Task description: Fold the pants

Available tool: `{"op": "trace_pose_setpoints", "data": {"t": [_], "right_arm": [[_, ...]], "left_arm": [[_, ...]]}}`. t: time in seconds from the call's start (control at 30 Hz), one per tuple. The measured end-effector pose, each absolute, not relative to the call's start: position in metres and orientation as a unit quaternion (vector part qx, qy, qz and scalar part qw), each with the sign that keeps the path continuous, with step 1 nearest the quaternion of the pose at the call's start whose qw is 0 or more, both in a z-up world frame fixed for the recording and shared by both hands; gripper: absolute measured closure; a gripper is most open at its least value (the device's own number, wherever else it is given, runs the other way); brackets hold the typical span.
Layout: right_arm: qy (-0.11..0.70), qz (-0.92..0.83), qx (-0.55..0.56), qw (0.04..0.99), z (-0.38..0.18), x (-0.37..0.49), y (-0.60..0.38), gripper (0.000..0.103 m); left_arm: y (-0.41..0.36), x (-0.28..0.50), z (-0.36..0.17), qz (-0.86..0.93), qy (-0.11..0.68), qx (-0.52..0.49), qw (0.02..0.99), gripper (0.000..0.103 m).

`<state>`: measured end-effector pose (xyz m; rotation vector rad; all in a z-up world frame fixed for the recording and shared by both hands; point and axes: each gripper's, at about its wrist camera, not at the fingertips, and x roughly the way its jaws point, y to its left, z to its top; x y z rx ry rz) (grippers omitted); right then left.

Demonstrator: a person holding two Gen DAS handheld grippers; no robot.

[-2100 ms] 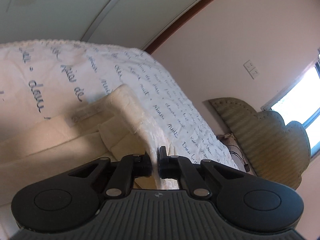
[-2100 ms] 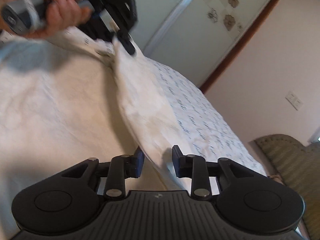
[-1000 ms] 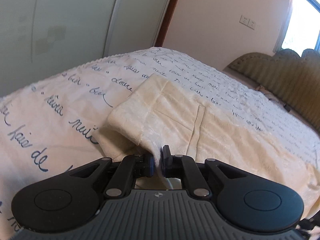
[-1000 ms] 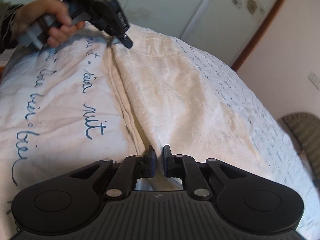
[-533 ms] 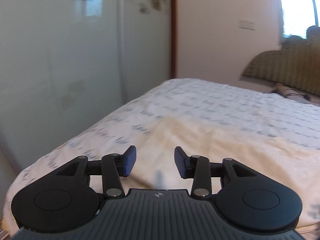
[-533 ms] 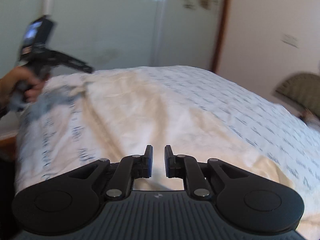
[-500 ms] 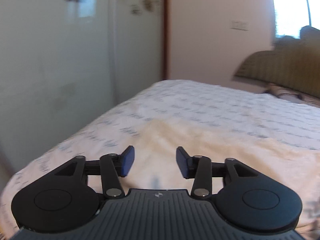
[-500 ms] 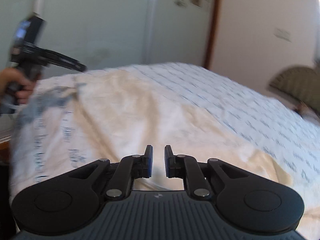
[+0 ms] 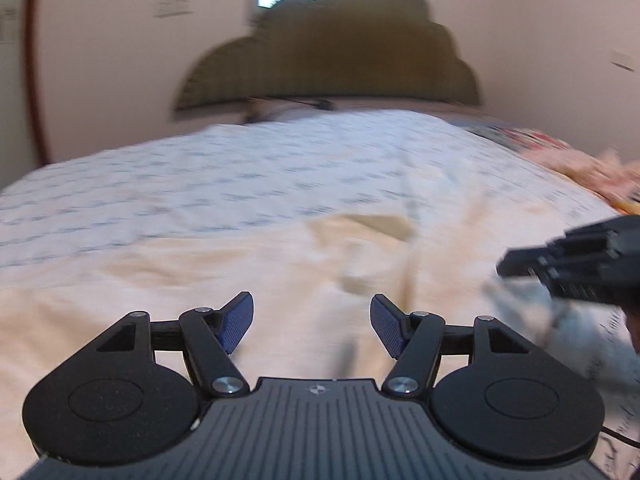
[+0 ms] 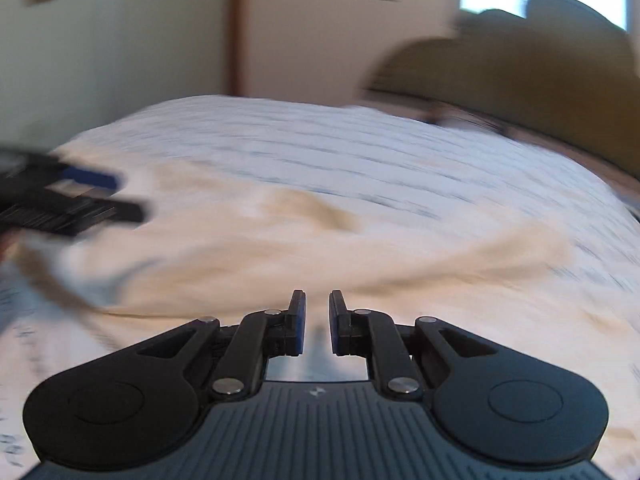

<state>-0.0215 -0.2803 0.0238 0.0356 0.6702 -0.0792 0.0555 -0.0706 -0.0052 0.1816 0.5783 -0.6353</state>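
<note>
Across the bed (image 9: 200,184), your cream pants (image 9: 224,276) lie spread flat, soft woven cloth with shallow creases, on a white quilt (image 10: 360,148) printed with blue script. Your left tool (image 9: 312,326) has just been opening; its ribbed blue pads (image 9: 240,320) stand well apart with nothing between them. Your right tool (image 10: 317,322) is nearly closed, a narrow gap showing, and grips no cloth. Behind the bed rises a scalloped olive headboard (image 9: 332,48), blurred.
</note>
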Motion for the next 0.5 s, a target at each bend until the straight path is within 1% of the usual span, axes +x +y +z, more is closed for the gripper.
{"op": "trace_pose_setpoints", "data": {"t": [0.1,0.13,0.17,0.2,0.27,0.37,0.43,0.47,0.5], "right_arm": [[0.387,-0.127,0.030,0.913,-0.001,-0.039,-0.327,0.091],[0.390,-0.135,0.026,0.911,-0.007,-0.048,-0.336,0.091],[0.379,-0.133,0.044,0.915,-0.005,-0.058,-0.344,0.091],[0.378,-0.136,0.064,0.914,-0.002,-0.061,-0.347,0.090],[0.364,-0.140,0.065,0.918,0.006,-0.057,-0.347,0.090],[0.340,-0.144,0.061,0.927,0.022,-0.033,-0.349,0.090],[0.321,-0.130,0.076,0.935,0.032,-0.008,-0.357,0.087],[0.313,-0.128,0.078,0.938,0.036,0.005,-0.359,0.078],[0.308,-0.132,0.077,0.939,0.039,0.020,-0.360,0.059]], "left_arm": [[-0.096,0.052,-0.022,-0.348,0.292,0.106,0.884,0.036],[-0.101,0.052,-0.027,-0.356,0.297,0.111,0.879,0.036],[-0.109,0.052,-0.030,-0.363,0.302,0.116,0.874,0.037],[-0.113,0.054,-0.033,-0.369,0.306,0.118,0.870,0.042],[-0.117,0.051,-0.035,-0.375,0.301,0.123,0.868,0.047],[-0.124,0.040,-0.033,-0.388,0.278,0.142,0.867,0.047],[-0.129,0.038,-0.035,-0.395,0.270,0.153,0.865,0.050],[-0.132,0.039,-0.037,-0.400,0.269,0.154,0.862,0.052],[-0.135,0.041,-0.040,-0.406,0.273,0.150,0.859,0.053]]}}
